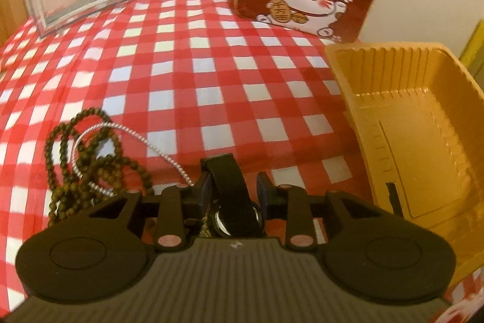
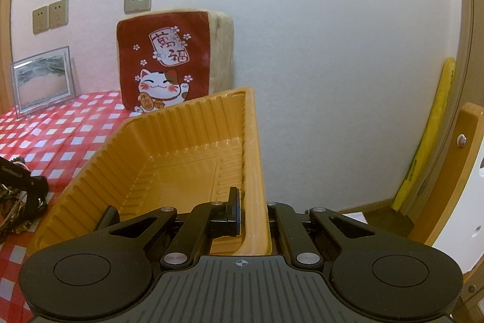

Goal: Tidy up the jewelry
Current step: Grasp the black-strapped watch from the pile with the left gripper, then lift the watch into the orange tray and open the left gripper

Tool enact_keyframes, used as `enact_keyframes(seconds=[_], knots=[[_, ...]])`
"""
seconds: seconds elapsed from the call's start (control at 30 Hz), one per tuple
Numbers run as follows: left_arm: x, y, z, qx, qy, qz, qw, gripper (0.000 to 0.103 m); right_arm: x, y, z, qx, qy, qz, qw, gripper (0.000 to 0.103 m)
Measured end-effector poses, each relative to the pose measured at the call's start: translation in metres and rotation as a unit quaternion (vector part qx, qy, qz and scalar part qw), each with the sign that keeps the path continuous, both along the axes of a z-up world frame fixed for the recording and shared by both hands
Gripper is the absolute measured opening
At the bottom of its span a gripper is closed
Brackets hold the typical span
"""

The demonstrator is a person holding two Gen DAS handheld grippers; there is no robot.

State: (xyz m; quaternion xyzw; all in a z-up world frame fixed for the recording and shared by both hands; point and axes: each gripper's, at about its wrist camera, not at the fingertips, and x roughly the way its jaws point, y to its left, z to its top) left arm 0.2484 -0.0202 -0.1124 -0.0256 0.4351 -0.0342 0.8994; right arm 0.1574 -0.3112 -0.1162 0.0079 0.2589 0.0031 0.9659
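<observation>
On red-checked tablecloth: left gripper clamps black-strapped wristwatch; right gripper pinches ribbed orange plastic tray wall. Step: transfer. Next, seemingly: carry watch over tray, release.

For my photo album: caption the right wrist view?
Right gripper clamps the yellow tray's wall above a checkered tablecloth.

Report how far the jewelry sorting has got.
Done: nothing; the gold tray holds no jewelry. In hand: the left gripper is closed on a black wristwatch, and the right gripper clamps the tray's side wall. Left: the dark bead necklace and silver chain, tangled on the checkered tablecloth.
</observation>
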Motion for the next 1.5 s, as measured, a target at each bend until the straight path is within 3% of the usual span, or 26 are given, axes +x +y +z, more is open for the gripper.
enact_keyframes(seconds=[0.2,0.9,1.17,1.5], knots=[[0.001,-0.008,-0.005,0.023,-0.001,-0.016,0.9996,0.02,0.001,-0.001,-0.001,0.001,0.001,0.0,1.0,0.004],[-0.039,-0.003,0.06,-0.046,-0.057,-0.05,0.996,0.018,-0.004,0.0,0.001,0.001,-0.006,0.004,1.0,0.004],[-0.045,-0.036,0.081,-0.094,-0.069,-0.102,0.988,0.018,-0.006,0.001,0.003,0.004,-0.012,0.013,1.0,0.004],[-0.045,-0.1,0.061,-0.142,-0.029,-0.177,0.9733,0.018,-0.009,0.003,0.006,0.003,-0.013,0.017,1.0,0.004]])
